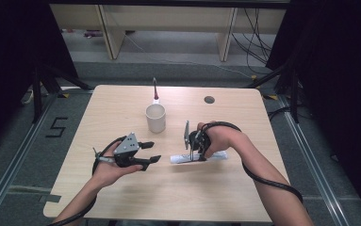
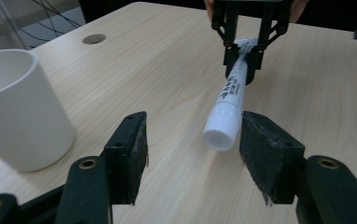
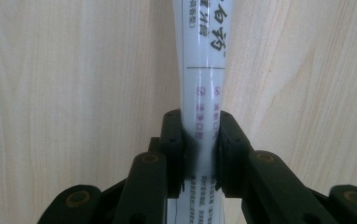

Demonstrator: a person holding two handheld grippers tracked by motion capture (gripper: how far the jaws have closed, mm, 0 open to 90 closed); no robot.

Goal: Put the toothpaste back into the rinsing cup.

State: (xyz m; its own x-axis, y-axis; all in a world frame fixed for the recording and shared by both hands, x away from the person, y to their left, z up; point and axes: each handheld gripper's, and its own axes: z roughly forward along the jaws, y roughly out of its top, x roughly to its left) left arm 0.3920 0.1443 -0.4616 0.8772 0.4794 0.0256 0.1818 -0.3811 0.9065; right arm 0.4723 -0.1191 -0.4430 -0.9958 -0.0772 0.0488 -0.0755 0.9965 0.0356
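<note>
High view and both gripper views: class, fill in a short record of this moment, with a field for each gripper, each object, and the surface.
Surface: wooden table
Left gripper: open, jaws spread, holding nothing
Right gripper: shut on the white tube
White tube: printed label, cap end pointing toward the left gripper
White cup: upright, beyond the two grippers
Table hole: round, near the far edge

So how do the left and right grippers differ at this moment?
The left gripper has its jaws wide apart around nothing; the right gripper is shut on the white tube. The left gripper is held level, jaws pointing across the table; the right gripper points down at the tube. Both are black, two-jawed and hand-held.
</note>
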